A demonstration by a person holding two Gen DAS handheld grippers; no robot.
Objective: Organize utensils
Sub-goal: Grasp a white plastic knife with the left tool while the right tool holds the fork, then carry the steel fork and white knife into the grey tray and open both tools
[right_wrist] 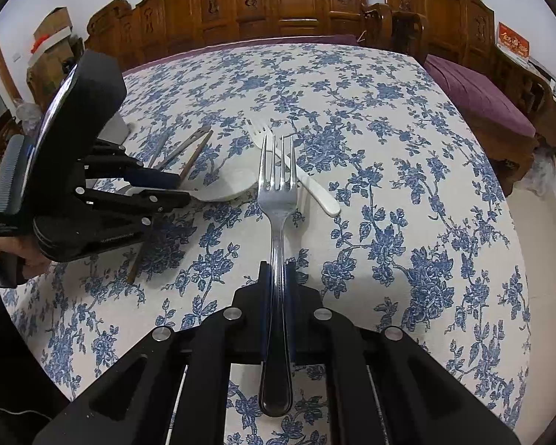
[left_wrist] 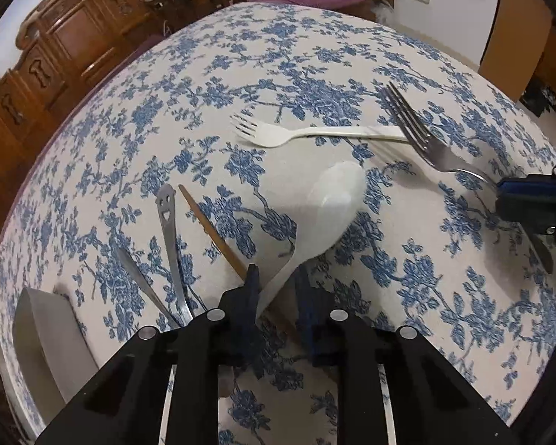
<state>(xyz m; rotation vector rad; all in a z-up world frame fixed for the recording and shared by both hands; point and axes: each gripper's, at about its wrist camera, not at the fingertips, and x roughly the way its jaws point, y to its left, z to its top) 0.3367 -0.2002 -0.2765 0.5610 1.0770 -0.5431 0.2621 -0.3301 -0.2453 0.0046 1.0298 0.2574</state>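
Your left gripper [left_wrist: 276, 278] pinches the handle of a white plastic spoon [left_wrist: 326, 207], its fingers [left_wrist: 250, 285] pressed on it, bowl pointing away and lifted over the blue-floral tablecloth [left_wrist: 315, 55]. Your right gripper [right_wrist: 277, 278] clamps a shiny steel fork [right_wrist: 278, 200] by the handle, tines pointing far, held above the cloth. Under the fork's tines lies a white plastic fork [left_wrist: 278, 134], flat on the cloth. Left of the spoon lie a steel handle with a smiley cutout [left_wrist: 168, 230], a second steel handle [left_wrist: 137, 278] and a brown wooden stick [left_wrist: 211, 230]. A grey block [left_wrist: 48, 326] sits at the near left edge.
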